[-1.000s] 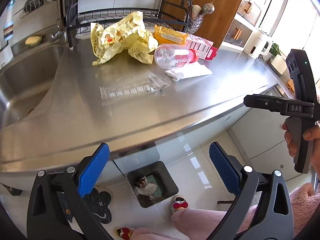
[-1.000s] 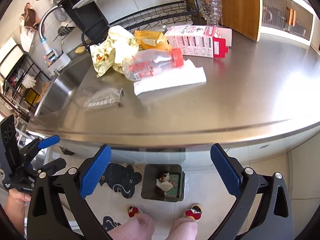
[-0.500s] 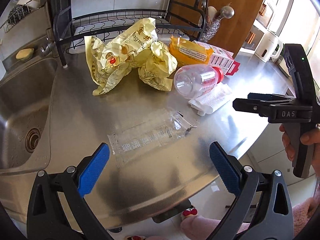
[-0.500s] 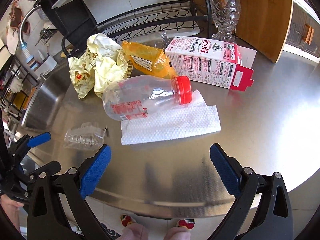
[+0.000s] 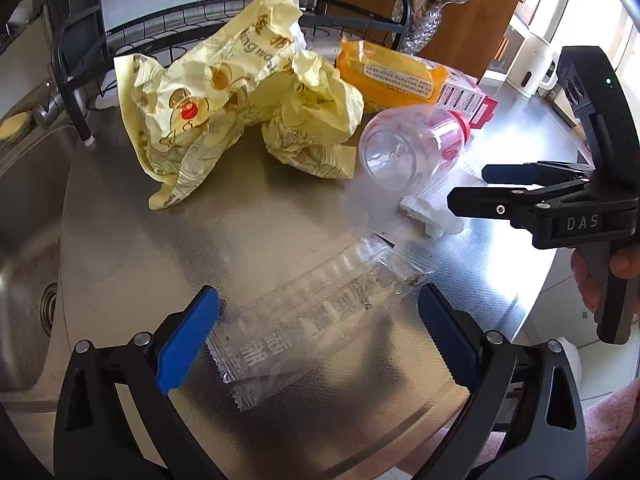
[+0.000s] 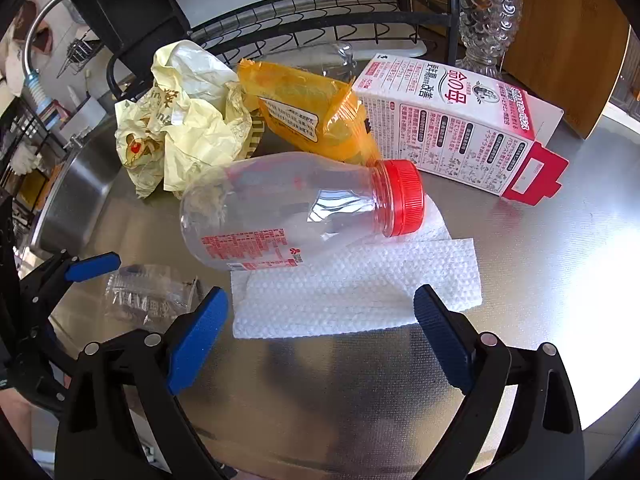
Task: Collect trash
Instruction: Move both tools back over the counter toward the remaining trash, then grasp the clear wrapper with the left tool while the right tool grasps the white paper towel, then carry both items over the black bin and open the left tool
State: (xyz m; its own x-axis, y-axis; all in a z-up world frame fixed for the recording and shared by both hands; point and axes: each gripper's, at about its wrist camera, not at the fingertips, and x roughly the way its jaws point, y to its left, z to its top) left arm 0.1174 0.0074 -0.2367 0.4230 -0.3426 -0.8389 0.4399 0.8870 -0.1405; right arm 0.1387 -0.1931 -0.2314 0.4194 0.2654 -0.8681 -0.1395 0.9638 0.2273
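On the steel counter (image 6: 560, 280) lies a clear plastic wrapper (image 5: 320, 320), and my left gripper (image 5: 317, 291) hangs open just above it, one pad on each side. My right gripper (image 6: 320, 294) is over the near edge of a white paper towel (image 6: 360, 288). Its jaws are closing, and the pads are clear of the towel. A clear bottle with a red cap (image 6: 288, 208) lies on the towel's far side. Behind it are a crumpled yellow bag (image 5: 224, 108), an orange packet (image 6: 312, 116) and a white-and-red carton (image 6: 460, 128).
A sink (image 5: 24, 220) drops away at the left, with a black dish rack (image 5: 160, 32) behind the trash. A glass vase (image 6: 484, 20) and a wooden board (image 6: 568, 40) stand at the back right. The counter's front edge runs just under both grippers.
Both grippers have come forward and down from beyond the counter's edge to over the trash. The floor bin has dropped out of view. The right jaws have narrowed slightly.
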